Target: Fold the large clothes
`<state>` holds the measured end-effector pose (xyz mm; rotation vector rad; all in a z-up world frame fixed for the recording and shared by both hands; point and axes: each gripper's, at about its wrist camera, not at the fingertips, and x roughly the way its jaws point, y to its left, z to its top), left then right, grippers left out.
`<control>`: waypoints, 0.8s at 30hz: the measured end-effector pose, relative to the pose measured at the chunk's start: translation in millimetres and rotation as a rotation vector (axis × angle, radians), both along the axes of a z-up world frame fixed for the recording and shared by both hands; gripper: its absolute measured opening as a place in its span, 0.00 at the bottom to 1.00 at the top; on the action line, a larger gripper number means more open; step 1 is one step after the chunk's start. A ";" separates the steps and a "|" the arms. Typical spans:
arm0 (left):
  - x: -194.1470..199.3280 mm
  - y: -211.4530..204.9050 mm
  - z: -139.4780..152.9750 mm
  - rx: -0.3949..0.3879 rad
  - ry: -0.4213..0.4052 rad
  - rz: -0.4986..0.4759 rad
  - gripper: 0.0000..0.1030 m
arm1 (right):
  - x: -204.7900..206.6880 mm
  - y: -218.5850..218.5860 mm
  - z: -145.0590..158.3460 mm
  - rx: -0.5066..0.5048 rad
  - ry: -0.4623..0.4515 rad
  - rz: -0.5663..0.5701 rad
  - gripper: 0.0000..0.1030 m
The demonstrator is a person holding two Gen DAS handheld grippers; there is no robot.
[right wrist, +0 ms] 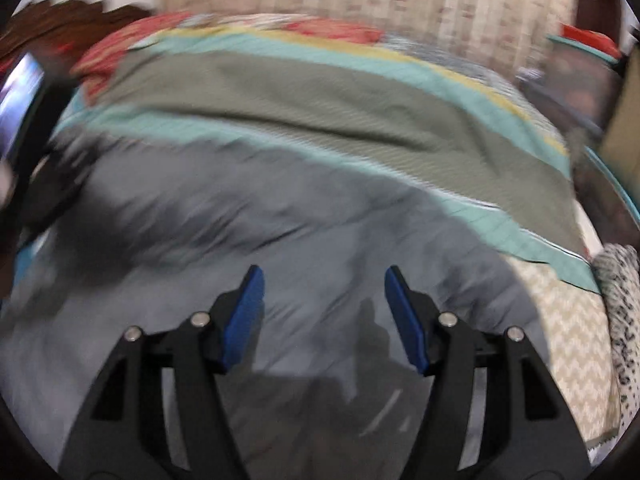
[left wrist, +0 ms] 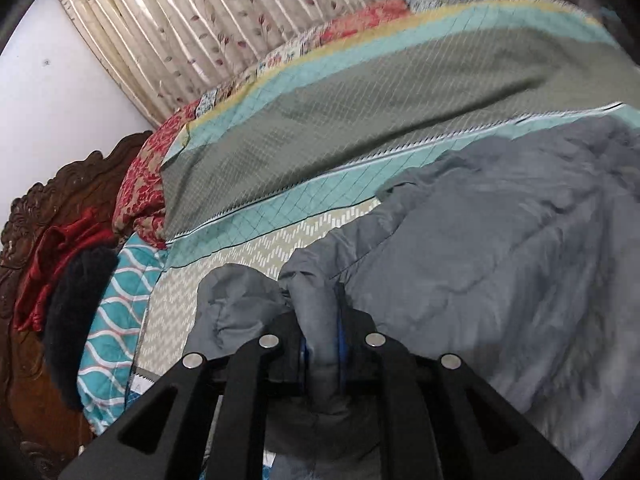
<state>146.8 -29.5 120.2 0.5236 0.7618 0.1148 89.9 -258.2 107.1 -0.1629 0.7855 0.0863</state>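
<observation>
A large grey garment (left wrist: pixel 500 248) lies rumpled on a bed with a striped teal, olive and cream bedspread (left wrist: pixel 360 120). My left gripper (left wrist: pixel 320 344) is shut on a bunched fold of the grey garment at its left edge; the cloth passes between the blue pads and hides them mostly. In the right wrist view, which is motion-blurred, the same grey garment (right wrist: pixel 280 232) fills the lower half. My right gripper (right wrist: pixel 324 316) is open and empty above the garment, its blue pads (right wrist: pixel 246 312) wide apart.
A carved dark wooden headboard (left wrist: pixel 48 208) with red and black cloths (left wrist: pixel 76 280) draped on it stands at the left. A floral curtain (left wrist: pixel 208 20) hangs behind the bed. A black-and-white patterned cloth (right wrist: pixel 620 312) lies at the bed's right edge.
</observation>
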 end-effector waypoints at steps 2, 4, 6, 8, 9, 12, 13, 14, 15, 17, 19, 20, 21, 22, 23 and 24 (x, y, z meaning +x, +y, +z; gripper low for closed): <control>-9.3 8.6 4.7 -0.081 -0.016 -0.041 0.03 | -22.7 13.4 -3.2 -0.004 0.020 0.085 0.62; -28.3 19.0 9.1 -0.138 -0.022 -0.073 0.00 | -32.7 29.5 -14.1 0.001 0.093 0.165 0.67; -48.9 38.3 14.2 -0.177 -0.032 -0.085 0.00 | -30.7 45.5 -36.7 -0.027 0.246 0.209 0.67; -66.4 59.4 11.7 -0.172 -0.018 -0.064 0.00 | -17.4 52.6 -68.2 -0.070 0.441 0.240 0.67; -73.0 70.8 11.4 -0.179 -0.011 -0.051 0.00 | -11.3 50.6 -74.6 -0.086 0.463 0.225 0.67; -98.6 118.9 15.5 -0.226 -0.030 0.005 0.00 | 5.6 41.2 -57.7 -0.035 0.449 0.168 0.67; -108.6 138.1 13.4 -0.233 -0.033 0.035 0.00 | 9.0 39.6 -44.5 0.006 0.420 0.170 0.67; -113.3 149.4 11.5 -0.236 -0.028 0.054 0.00 | 12.7 39.4 -27.4 0.061 0.380 0.176 0.67; -118.9 163.1 7.2 -0.245 -0.015 0.079 0.00 | 20.3 40.8 -5.2 0.124 0.334 0.177 0.67; -127.9 179.2 -3.1 -0.275 0.018 0.100 0.00 | 38.5 47.9 22.8 0.203 0.283 0.177 0.67; -134.2 183.6 -17.9 -0.280 0.048 0.103 0.00 | 62.4 62.9 41.4 0.249 0.253 0.171 0.67; -135.2 183.1 -25.5 -0.282 0.064 0.107 0.00 | 79.3 74.0 47.7 0.242 0.239 0.161 0.67; -136.7 182.6 -33.2 -0.291 0.083 0.114 0.00 | 94.0 78.8 52.7 0.230 0.230 0.154 0.67; -137.2 183.1 -42.6 -0.318 0.118 0.122 0.00 | 113.4 91.6 52.7 0.214 0.223 0.148 0.67; -139.6 183.2 -48.5 -0.338 0.141 0.124 0.00 | 133.7 101.2 50.3 0.206 0.226 0.138 0.67; -140.4 183.4 -52.9 -0.354 0.159 0.127 0.00 | 157.9 112.4 44.4 0.206 0.242 0.114 0.67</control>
